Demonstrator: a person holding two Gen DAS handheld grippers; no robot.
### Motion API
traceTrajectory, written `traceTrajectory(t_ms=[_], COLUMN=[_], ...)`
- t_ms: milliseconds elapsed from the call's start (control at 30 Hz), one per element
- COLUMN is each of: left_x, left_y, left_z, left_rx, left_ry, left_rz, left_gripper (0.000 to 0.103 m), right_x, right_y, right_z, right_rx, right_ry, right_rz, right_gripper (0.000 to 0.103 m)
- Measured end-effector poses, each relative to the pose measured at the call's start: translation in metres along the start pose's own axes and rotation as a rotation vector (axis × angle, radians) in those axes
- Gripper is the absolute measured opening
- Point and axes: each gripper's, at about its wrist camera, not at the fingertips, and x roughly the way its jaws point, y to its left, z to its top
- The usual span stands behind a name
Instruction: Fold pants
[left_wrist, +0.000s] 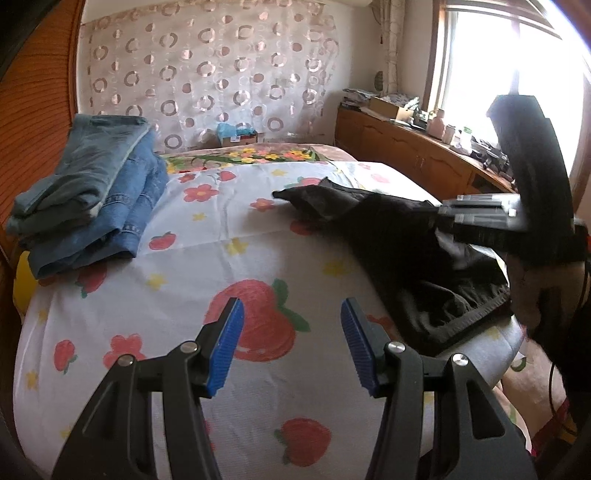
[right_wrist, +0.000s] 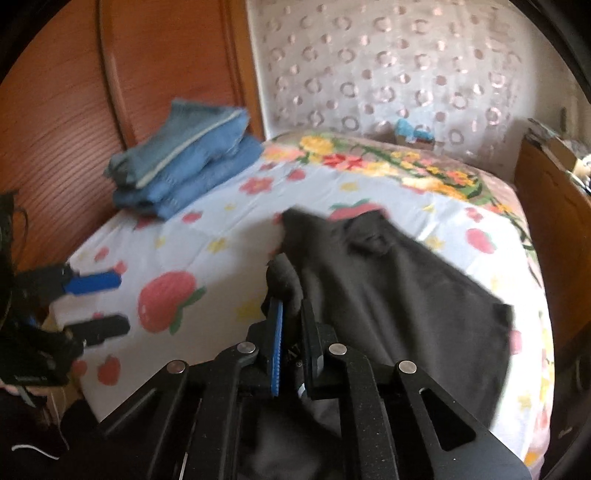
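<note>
1. My right gripper (right_wrist: 291, 314) blurs in its own view; its jaws sit pinched narrow on a bunched fold of the black pants (right_wrist: 399, 295), whose near part is hidden under my frame.
2. The pants lie crumpled and dark on the strawberry sheet (left_wrist: 229, 258), at two o'clock from my left gripper (left_wrist: 291, 345).
3. My left jaws stand wide, holding nothing.
4. Folded jeans (left_wrist: 92, 195) sit at ten o'clock.

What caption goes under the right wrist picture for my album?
Right gripper pinches a fold of black pants on the strawberry bedsheet.
</note>
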Motion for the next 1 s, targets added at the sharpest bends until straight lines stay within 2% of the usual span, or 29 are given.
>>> traceTrajectory(t_ms=[267, 533, 633, 733, 1000], left_x=[0.01, 0.019, 0.022, 0.027, 0.042], left_y=[-0.017, -0.032, -0.037, -0.04, -0.056], left_z=[0.01, 0.017, 0.015, 0.015, 0.02], left_rx=[0.031, 0.061, 0.072, 0.075, 0.105], left_ry=[0.01, 0.019, 0.028, 0.039, 0.065], left_rz=[-0.039, -0.064, -0.066, -0.07, -0.09], left_gripper=[0.054, 0.054, 0.054, 0.054, 0.054], right_x=[-0.022, -0.011, -0.016, -0.023, -0.013], right_y=[-0.052, -0.113, -0.124, -0.127, -0.126], right_z=[0.011, 0.013, 0.005, -0.004, -0.021], right_rx=[0.061, 0.138, 0.159, 0.168, 0.158], right_ry=[-0.038, -0.002, -0.007, -0.027, 0.026], right_rz=[-0.094, -0.248, -0.289, -0.279, -0.256], right_gripper=[0.005, 0.005, 0.026, 0.028, 0.028])
